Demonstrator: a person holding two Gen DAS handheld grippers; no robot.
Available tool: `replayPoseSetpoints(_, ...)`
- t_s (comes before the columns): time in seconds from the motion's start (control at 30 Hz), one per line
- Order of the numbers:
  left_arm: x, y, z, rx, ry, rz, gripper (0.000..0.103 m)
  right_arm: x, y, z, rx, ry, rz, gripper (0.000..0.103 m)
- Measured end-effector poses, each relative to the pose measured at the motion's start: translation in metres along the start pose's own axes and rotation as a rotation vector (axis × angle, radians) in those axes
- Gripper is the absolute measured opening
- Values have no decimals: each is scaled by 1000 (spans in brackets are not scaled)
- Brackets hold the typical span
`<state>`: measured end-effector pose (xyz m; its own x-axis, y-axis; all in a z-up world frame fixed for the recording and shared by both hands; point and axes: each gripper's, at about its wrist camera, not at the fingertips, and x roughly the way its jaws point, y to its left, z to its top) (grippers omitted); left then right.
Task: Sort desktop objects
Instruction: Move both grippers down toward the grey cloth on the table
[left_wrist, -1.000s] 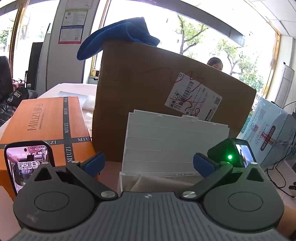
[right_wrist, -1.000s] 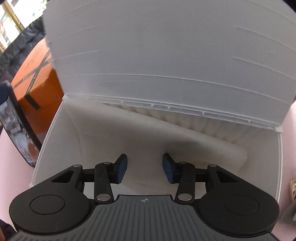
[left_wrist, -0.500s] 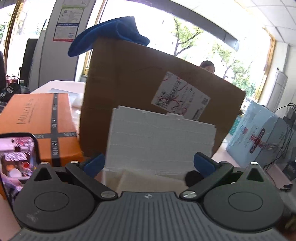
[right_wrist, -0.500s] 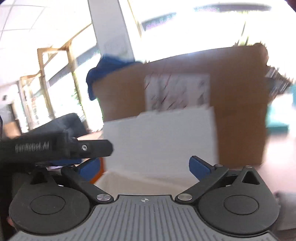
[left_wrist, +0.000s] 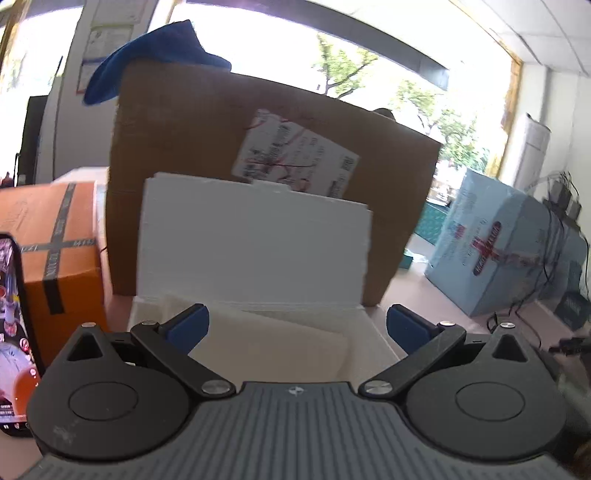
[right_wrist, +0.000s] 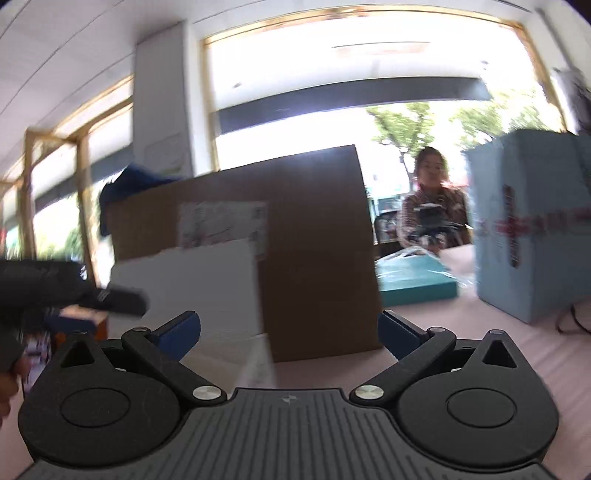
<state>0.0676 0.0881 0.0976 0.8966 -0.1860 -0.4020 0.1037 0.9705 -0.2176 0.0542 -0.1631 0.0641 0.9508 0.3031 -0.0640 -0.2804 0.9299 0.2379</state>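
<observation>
A white plastic storage box (left_wrist: 373, 326) stands open on the desk, its lid (left_wrist: 255, 243) raised upright against a brown carton. White sheets lie inside it. My left gripper (left_wrist: 297, 325) is open just in front of and above the box, nothing between its blue pads. In the right wrist view the box lid (right_wrist: 192, 284) shows at left, blurred. My right gripper (right_wrist: 288, 328) is open and holds nothing, facing the carton. The left gripper's dark body (right_wrist: 70, 288) pokes in from the left there.
A big brown carton (left_wrist: 266, 170) with a shipping label and a blue cloth (left_wrist: 155, 55) on top stands behind the box. An orange box (left_wrist: 48, 240) and a phone (left_wrist: 11, 332) are left; a light blue box (left_wrist: 506, 251), a teal flat box (right_wrist: 413, 284) and a person (right_wrist: 432, 206) are right.
My right gripper has pulled up out of the white box, opened wider and swung right toward the carton. My left gripper has shifted closer to the box, so its inside now shows.
</observation>
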Motion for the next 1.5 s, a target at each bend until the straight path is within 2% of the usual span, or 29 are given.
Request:
replayPoseSetpoints(0.17, 1, -42, -14, 122, -22, 44, 103, -14, -53, 18, 132, -35, -26, 103)
replayPoseSetpoints(0.23, 6, -64, -15, 148, -20, 23, 103, -17, -76, 26, 174, -53, -39, 103)
replayPoseSetpoints(0.33, 18, -102, -12, 166, -19, -7, 103, -25, -111, 30, 246, -99, -74, 103)
replayPoseSetpoints(0.4, 32, -126, -9, 137, -12, -26, 103, -34, -137, 28, 298, -127, -98, 103)
replayPoseSetpoints(0.53, 60, -185, 2, 145, 11, -44, 103, -39, -179, 32, 387, -80, -93, 103)
replayPoseSetpoints(0.67, 78, -226, 5, 131, -21, -63, 103, -41, -197, 34, 389, -71, -165, 103)
replayPoseSetpoints(0.83, 101, -217, -8, 150, 54, -96, 103, -30, -201, 30, 376, -14, -199, 103)
replayPoseSetpoints(0.93, 118, -200, -13, 104, 108, -74, 103, -21, -194, 23, 356, 39, -208, 103)
replayPoseSetpoints(1.07, 141, -189, -24, 98, 229, -112, 103, -10, -185, 14, 289, 104, -254, 103)
replayPoseSetpoints(1.17, 147, -186, -30, 103, 255, -92, 103, -3, -185, 9, 282, 154, -261, 103)
replayPoseSetpoints(1.3, 156, -170, -28, 32, 289, -79, 103, 5, -191, 5, 325, 227, -233, 103)
replayPoseSetpoints(1.5, 180, -141, -33, -143, 439, -127, 103, 18, -200, -6, 380, 343, -240, 103)
